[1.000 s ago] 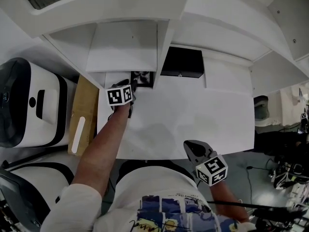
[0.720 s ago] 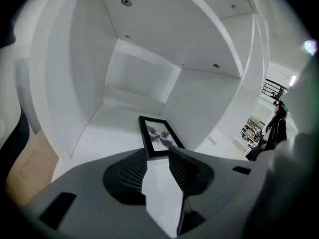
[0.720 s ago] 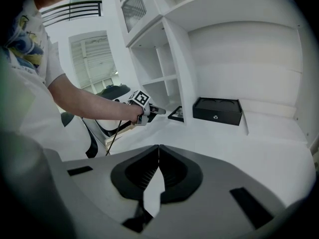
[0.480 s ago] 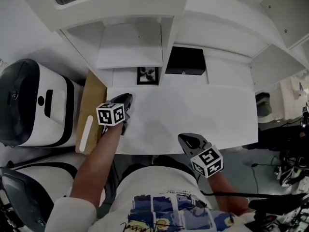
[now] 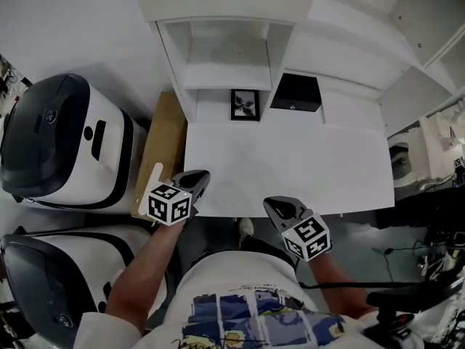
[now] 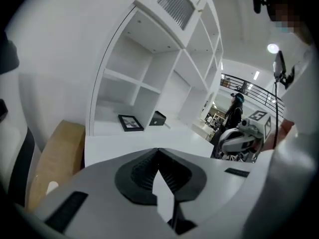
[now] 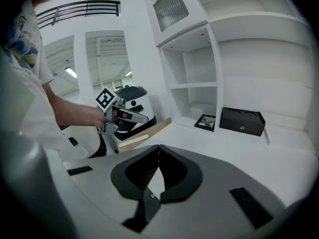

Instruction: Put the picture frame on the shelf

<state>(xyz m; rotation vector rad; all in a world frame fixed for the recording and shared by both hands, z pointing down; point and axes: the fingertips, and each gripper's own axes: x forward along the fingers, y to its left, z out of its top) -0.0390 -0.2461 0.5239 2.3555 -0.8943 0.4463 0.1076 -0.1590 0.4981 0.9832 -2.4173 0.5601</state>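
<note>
Well ahead of both jaws, across the tabletop [image 5: 290, 169], the picture frame [image 5: 245, 105] stands in the shelf [image 5: 221, 75] beside a black box [image 5: 295, 93], so placement appears complete, while the left gripper [image 5: 199, 175], jaws just closing shut on nothing, and the right gripper [image 5: 273, 204], jaws together, are empty.

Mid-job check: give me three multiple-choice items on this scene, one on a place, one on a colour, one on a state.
1. Where is the picture frame?
A. in the lowest shelf compartment, beside the black box
B. on the floor
C. in a gripper

2. What colour is the desk?
A. brown
B. white
C. black

3. The right gripper is:
A. shut on the frame
B. wide open
C. shut, empty

Answers:
1 A, it stands left of the box.
2 B, its top is plain white.
3 C, its jaws meet with nothing between.
</note>
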